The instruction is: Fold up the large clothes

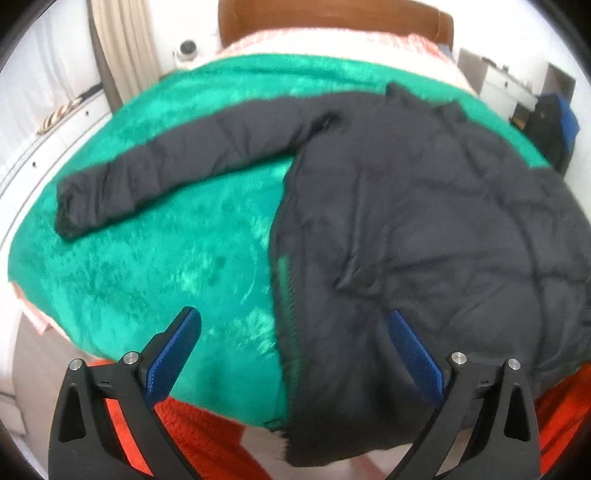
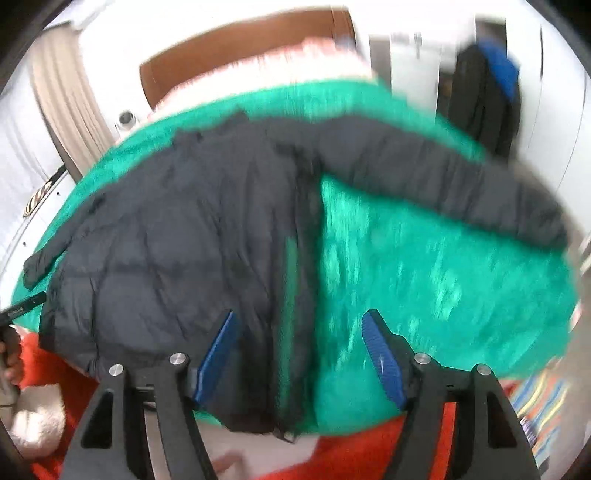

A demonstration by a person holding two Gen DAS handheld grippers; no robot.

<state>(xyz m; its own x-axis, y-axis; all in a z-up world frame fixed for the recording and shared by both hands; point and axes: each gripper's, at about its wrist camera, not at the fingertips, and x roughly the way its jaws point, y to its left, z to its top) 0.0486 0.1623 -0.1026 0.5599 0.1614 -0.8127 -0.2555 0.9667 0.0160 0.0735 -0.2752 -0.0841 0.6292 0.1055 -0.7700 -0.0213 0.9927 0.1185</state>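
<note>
A dark navy quilted puffer jacket (image 1: 424, 221) lies spread flat on a fuzzy bright green blanket (image 1: 155, 266) covering a bed with a brown wooden headboard (image 1: 332, 18), one sleeve (image 1: 177, 162) stretched out sideways across the green pile and its hem reaching the near edge above an orange-red fleece cover (image 1: 207, 428). The left gripper (image 1: 293, 321) hovers over the jacket's zippered side edge with its blue-padded fingers wide apart and gripping nothing. The right gripper (image 2: 297, 325), seen in a motion-blurred view, likewise hangs above the jacket's (image 2: 177, 236) near hem with fingers spread and empty.
</note>
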